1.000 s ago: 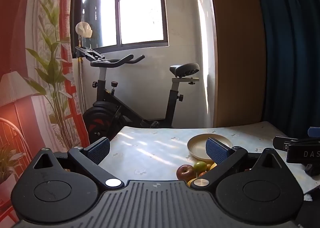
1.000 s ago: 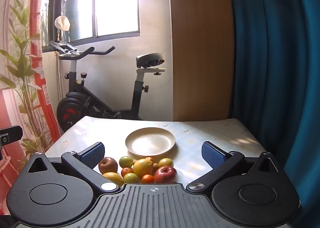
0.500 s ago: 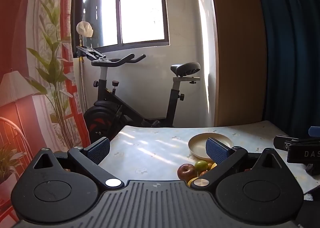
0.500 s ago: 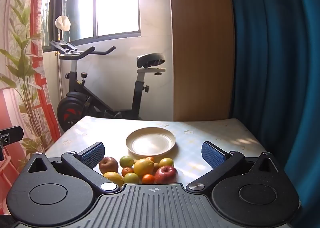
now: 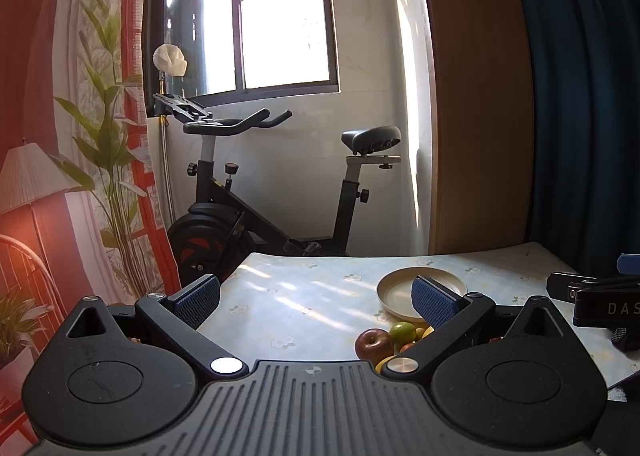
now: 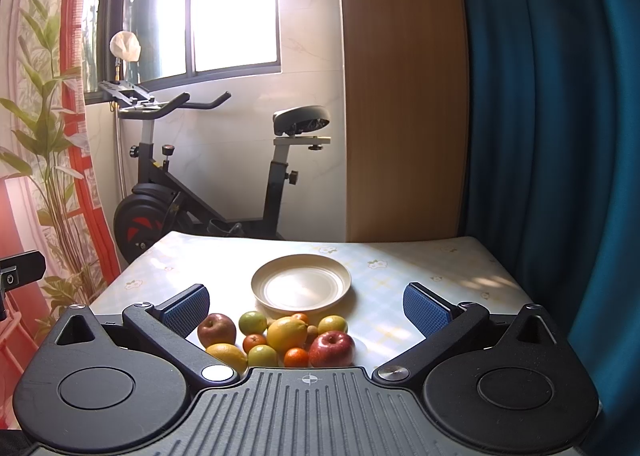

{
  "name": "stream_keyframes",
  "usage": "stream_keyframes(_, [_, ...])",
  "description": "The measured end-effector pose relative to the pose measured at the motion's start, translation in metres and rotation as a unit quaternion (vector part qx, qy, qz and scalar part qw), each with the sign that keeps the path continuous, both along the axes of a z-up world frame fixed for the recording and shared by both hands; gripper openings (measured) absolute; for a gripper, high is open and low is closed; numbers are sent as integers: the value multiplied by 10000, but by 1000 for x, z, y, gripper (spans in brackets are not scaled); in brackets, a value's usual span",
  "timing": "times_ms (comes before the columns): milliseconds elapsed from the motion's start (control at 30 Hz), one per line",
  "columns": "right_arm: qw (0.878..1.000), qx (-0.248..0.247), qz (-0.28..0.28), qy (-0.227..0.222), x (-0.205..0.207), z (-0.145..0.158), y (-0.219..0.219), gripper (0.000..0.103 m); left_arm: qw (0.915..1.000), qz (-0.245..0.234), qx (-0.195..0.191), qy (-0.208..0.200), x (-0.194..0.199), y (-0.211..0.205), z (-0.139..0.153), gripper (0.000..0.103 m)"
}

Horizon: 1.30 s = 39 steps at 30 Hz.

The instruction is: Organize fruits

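- Change: almost none. Across the last second both views shift only slightly; the fruit and the plate (image 6: pixel 301 284) lie as before. Judgement: no fruit has been handled yet, so the task stands at its start.
- Table (image 6: pixel 420 268): fills the lower middle of both views, patterned cloth, sunlit patches.
- Bike (image 6: pixel 208 175): stands behind the table's far edge, middle left of the right view. It is well apart from the work area.
- Curtain (image 6: pixel 540 135): blue, along the right edge of the frame, close to the table's right side. Judgement: it leaves less room for a wide swing on that side.
- Right gripper (image 6: pixel 306 306): tongs apart, nothing between the pads, held low just in front of the pile.
- Left gripper (image 5: pixel 316 298): tongs apart, empty, aimed at bare table left of the fruit; its right pad overlaps the plate in the frame.
- Plate: empty, lower centre of the right view, just behind the pile.
- Fruit pile (image 6: pixel 280 338): bottom centre of the right view, pieces touching. It includes a red apple (image 6: pixel 332 348), a darker apple (image 6: pixel 216 330), a large lemon (image 6: pixel 287 334), a lime (image 6: pixel 253 322) and small oranges.
- Obstruction: the tight packing. Judgement: the outer apples are easiest to take first.
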State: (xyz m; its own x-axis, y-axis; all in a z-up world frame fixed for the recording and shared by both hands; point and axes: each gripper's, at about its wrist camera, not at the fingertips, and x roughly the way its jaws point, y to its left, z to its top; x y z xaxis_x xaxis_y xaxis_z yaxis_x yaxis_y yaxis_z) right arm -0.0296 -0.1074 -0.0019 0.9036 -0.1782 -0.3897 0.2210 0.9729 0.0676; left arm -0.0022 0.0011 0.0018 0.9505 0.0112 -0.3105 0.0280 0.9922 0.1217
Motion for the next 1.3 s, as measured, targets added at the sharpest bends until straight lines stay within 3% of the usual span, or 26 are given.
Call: stream_keyframes(1300, [10000,-3,2,13,1,0,1,103,10000,-73,53,-43,1,-1,-2,103])
